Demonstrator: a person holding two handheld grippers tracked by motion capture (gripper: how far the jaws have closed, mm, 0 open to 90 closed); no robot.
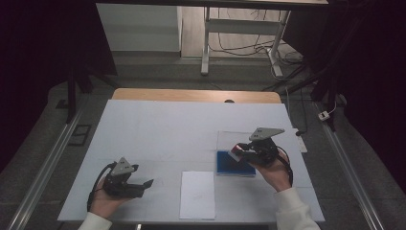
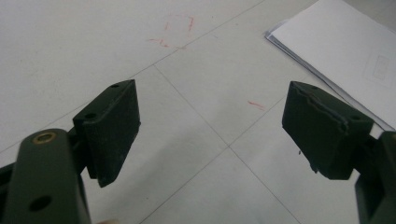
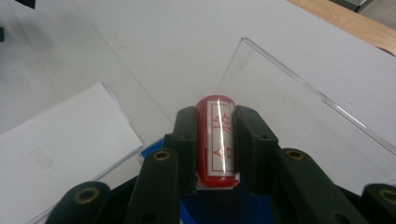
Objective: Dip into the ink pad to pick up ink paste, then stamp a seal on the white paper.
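Right gripper view: red cylindrical stamp with a white label of red characters clamped between the two black jaws of the right gripper, pads pressed on both sides of the barrel, label face turned up toward the camera. Directly under the jaws and stamp, blue rectangular ink pad. Beyond the fingertips, clear acrylic sheet lying flat on the white table surface. To the left of the fingers in this view, white sheet of paper with a faint printed box. High view: right gripper held above the near left corner of the acrylic sheet, stamp at the fingertips, just over the upper edge of the blue ink pad; stamp not seen touching the pad. White paper near and to the left of the pad, between the two grippers. Left gripper low over the table surface, well apart from stamp and pad, pointed toward the paper. Left gripper view: left gripper with jaws wide apart, nothing between them, bare table with faint red marks ahead of the fingertips, corner of the paper beyond the right finger.
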